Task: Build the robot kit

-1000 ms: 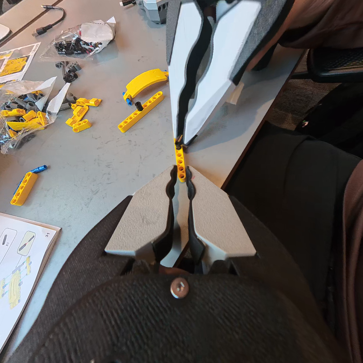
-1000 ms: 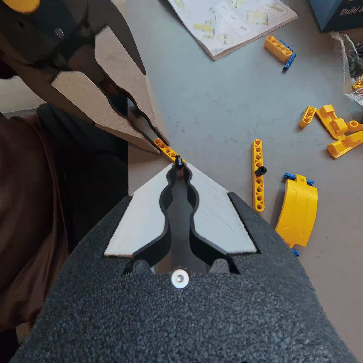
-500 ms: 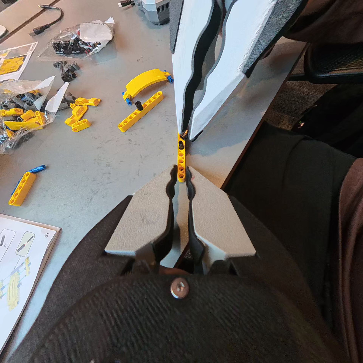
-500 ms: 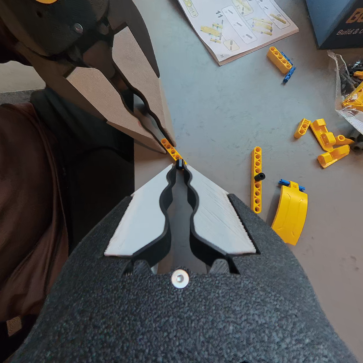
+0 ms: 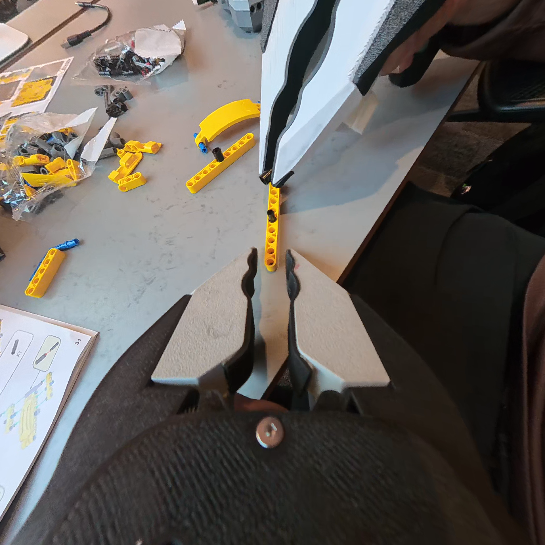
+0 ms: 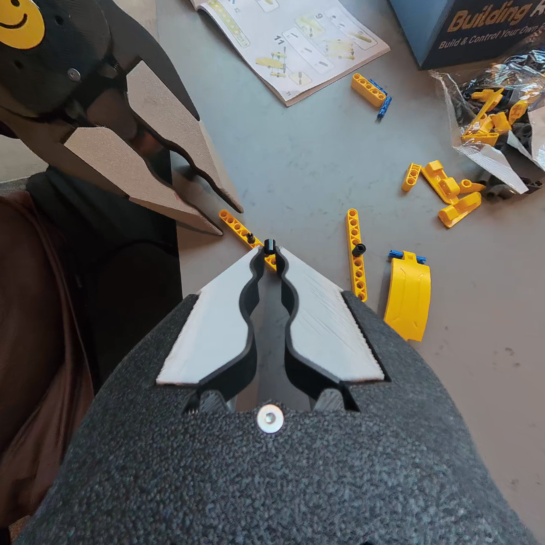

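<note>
A long yellow holed beam (image 5: 272, 233) lies on the grey table (image 5: 165, 250) near its edge, with a short black pin (image 5: 270, 216) standing in one hole. My left gripper (image 5: 270, 256) is open; its tips flank the beam's near end without gripping it. My right gripper (image 6: 269, 251) is shut on a small black bush (image 6: 269, 245) and holds it just above the beam's (image 6: 237, 227) far end. In the left wrist view the right gripper (image 5: 275, 178) hangs over the beam. In the right wrist view the left gripper (image 6: 231, 221) stands with jaws apart.
A second yellow beam with a black bush (image 6: 356, 253) and a curved yellow panel (image 6: 408, 298) lie to the right. There are loose yellow parts (image 6: 448, 188), an open parts bag (image 6: 501, 118), a booklet (image 6: 295, 44), a blue box (image 6: 472, 29) and a short beam with a blue pin (image 5: 44, 275). The table edge (image 5: 383, 212) borders a person's lap. My hands' fingertips stand some 5 cm from each other.
My left gripper has opened and let go of the yellow beam, which now lies on the table. My right gripper has drawn back slightly, still holding the black bush.
</note>
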`<state>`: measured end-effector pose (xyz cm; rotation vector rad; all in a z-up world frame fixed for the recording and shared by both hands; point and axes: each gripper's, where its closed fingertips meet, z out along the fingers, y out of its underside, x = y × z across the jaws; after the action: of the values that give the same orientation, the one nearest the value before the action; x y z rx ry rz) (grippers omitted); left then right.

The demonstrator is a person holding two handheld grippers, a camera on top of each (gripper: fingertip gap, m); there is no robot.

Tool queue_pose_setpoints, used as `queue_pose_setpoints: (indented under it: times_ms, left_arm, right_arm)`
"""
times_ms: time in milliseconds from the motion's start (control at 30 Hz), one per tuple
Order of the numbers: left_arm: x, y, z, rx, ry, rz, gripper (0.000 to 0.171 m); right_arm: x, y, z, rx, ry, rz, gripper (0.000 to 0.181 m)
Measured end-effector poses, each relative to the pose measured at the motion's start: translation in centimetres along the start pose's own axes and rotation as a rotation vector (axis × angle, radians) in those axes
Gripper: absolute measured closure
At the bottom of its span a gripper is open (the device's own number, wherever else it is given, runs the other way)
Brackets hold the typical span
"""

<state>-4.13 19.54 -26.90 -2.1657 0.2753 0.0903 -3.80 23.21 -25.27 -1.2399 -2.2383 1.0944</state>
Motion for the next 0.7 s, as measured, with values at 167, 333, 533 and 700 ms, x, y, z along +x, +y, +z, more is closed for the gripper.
queue_pose_setpoints:
  times_ms: [167, 333, 533, 700]
  left_arm:
    - [-0.4, -1.0, -0.9, 0.032, 0.012, -0.041, 0.147]
    - [-1.6, -2.5, -2.7, 0.074, -0.061, 0.06, 0.143]
    - [-1.5, -3.9, -3.7, 0.13, -0.119, 0.178, 0.147]
    - [-0.9, -4.1, -3.9, 0.154, -0.112, 0.257, 0.149]
  right_arm:
    - [-0.4, -1.0, -0.6, 0.064, -0.016, 0.004, 0.175]
    - [-1.6, -3.8, -1.7, 0.246, -0.175, 0.175, 0.175]
    - [-4.1, -5.9, -2.4, 0.38, -0.472, 0.331, 0.175]
    - [-5.9, -5.4, -2.0, 0.327, -0.562, 0.307, 0.175]
